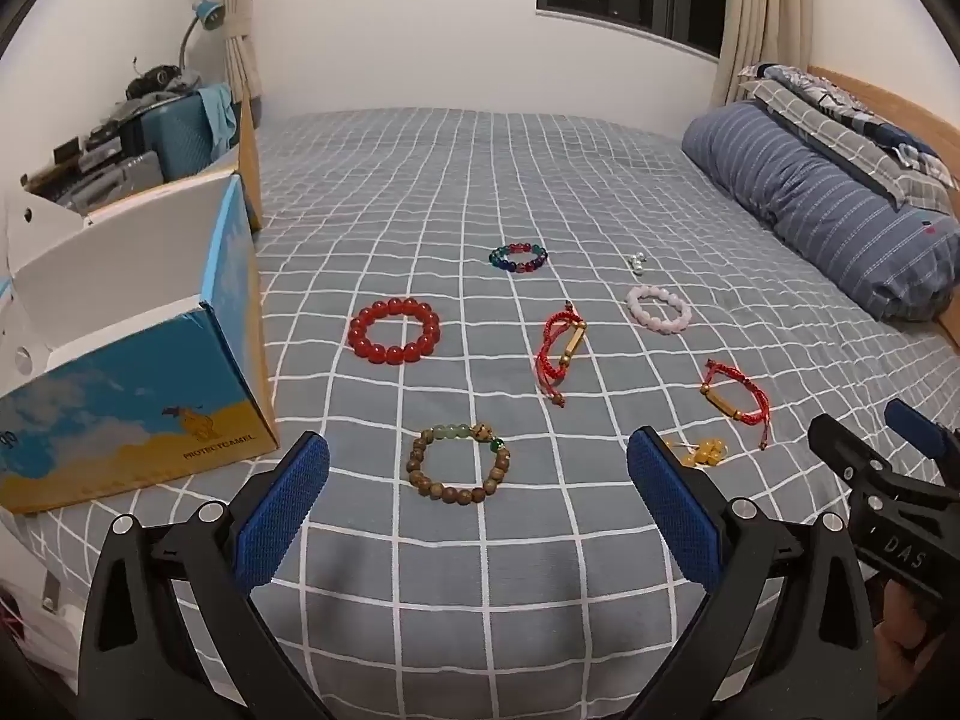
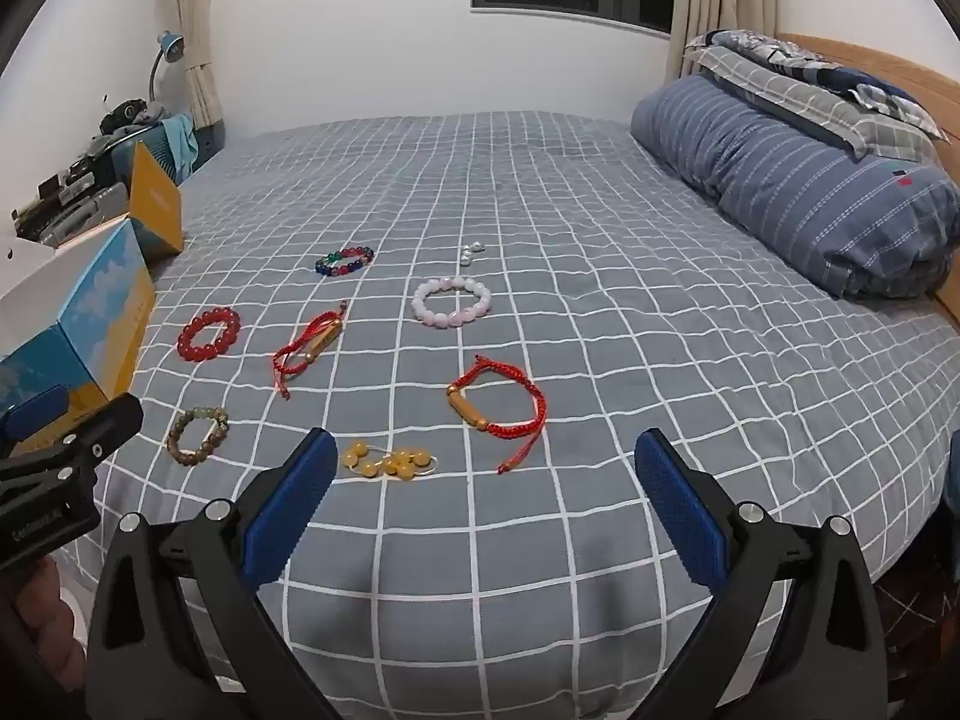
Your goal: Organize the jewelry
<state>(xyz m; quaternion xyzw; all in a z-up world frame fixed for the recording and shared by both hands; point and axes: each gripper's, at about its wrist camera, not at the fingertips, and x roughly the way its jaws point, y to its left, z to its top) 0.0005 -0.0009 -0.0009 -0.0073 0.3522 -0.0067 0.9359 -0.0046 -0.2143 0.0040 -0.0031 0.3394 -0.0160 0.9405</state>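
Note:
Several bracelets lie spread on the grey checked bedsheet (image 1: 480,180). A brown wooden-bead bracelet (image 1: 459,462) lies just beyond my open left gripper (image 1: 477,462). Farther off are a red bead bracelet (image 1: 394,330), a multicolour bead bracelet (image 1: 518,258), a pink-white bead bracelet (image 1: 658,308), and two red cord bracelets (image 1: 561,348) (image 1: 735,396). Yellow beads (image 2: 387,461) lie just past my right gripper's left finger. My right gripper (image 2: 486,462) is open, with a red cord bracelet (image 2: 498,405) just ahead of it. An open blue-and-yellow cardboard box (image 1: 138,384) stands at the left.
A small silvery piece (image 1: 637,262) lies far out on the bed. A rolled blue striped duvet (image 2: 798,180) and pillows rest against the wooden headboard at the right. Cluttered shelves, a suitcase and a desk lamp (image 1: 207,15) stand behind the box.

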